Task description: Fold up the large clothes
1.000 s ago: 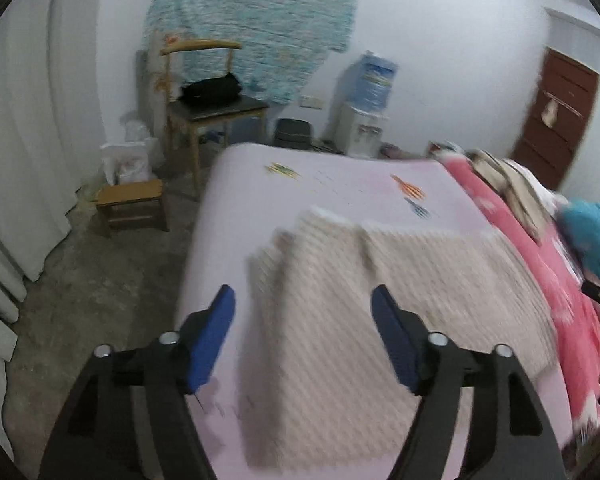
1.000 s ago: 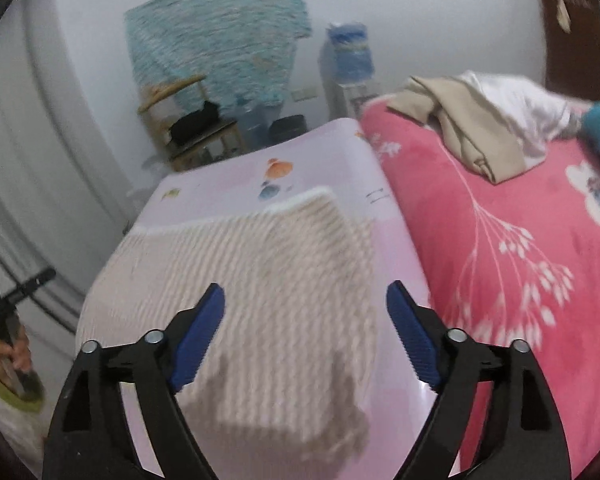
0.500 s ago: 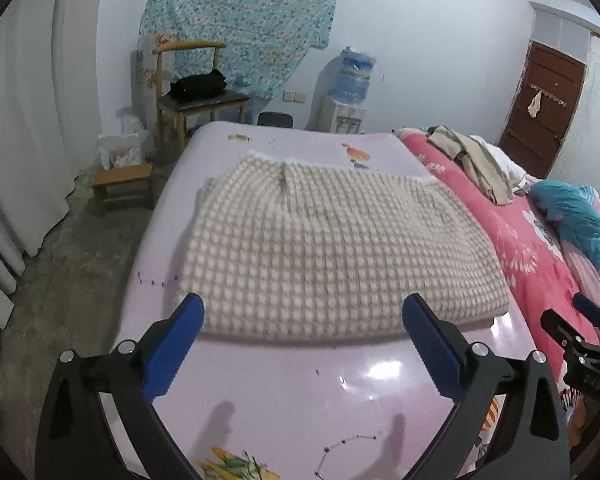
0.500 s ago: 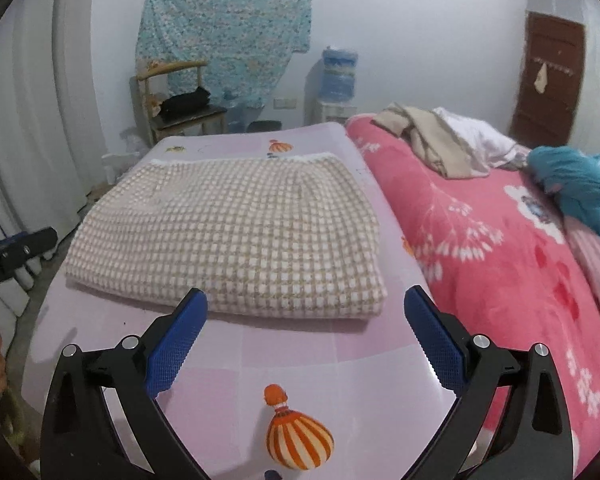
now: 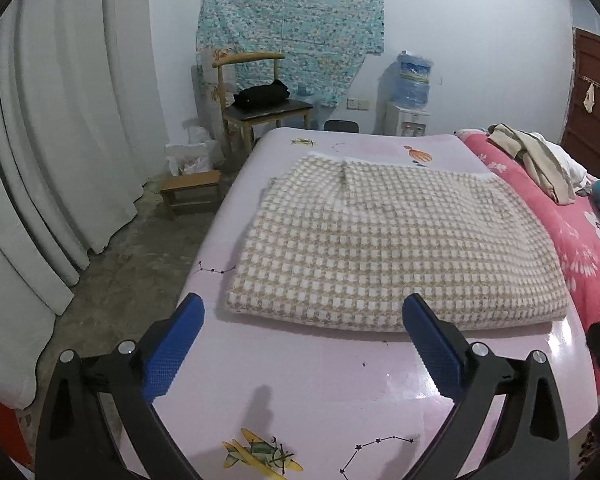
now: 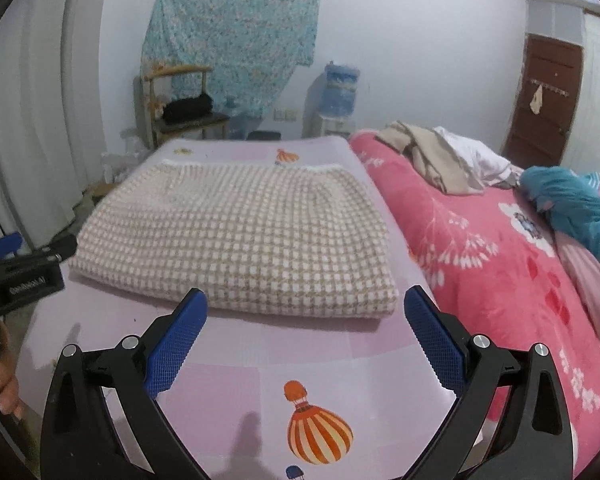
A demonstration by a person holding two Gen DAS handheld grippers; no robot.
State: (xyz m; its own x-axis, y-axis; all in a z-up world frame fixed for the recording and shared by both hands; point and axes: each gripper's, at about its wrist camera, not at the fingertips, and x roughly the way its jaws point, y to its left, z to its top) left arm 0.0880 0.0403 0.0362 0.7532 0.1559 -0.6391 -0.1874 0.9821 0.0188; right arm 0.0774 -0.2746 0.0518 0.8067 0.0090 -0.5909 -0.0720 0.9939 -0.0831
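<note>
Both grippers, left gripper (image 5: 302, 312) and right gripper (image 6: 306, 308), gape empty before the folded checked sweater (image 5: 396, 248); loose clothes (image 6: 440, 156) heap on the pink blanket (image 6: 480, 248) alongside.

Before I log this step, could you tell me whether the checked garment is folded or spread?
Folded: the checked garment lies as a compact, thick-edged rectangle on the pink mat.

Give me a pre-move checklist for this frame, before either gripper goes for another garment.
1. Checked garment folded flat on the pink mat: ok.
2. Left gripper open, nothing between its pads: ok.
3. Right gripper open and empty: ok.
4. Both grippers clear of the fold's near edge: ok.
5. Next garments, the beige and white heap on the red blanket, in view: ok.
6. Layers underneath aligned: cannot tell.
</note>
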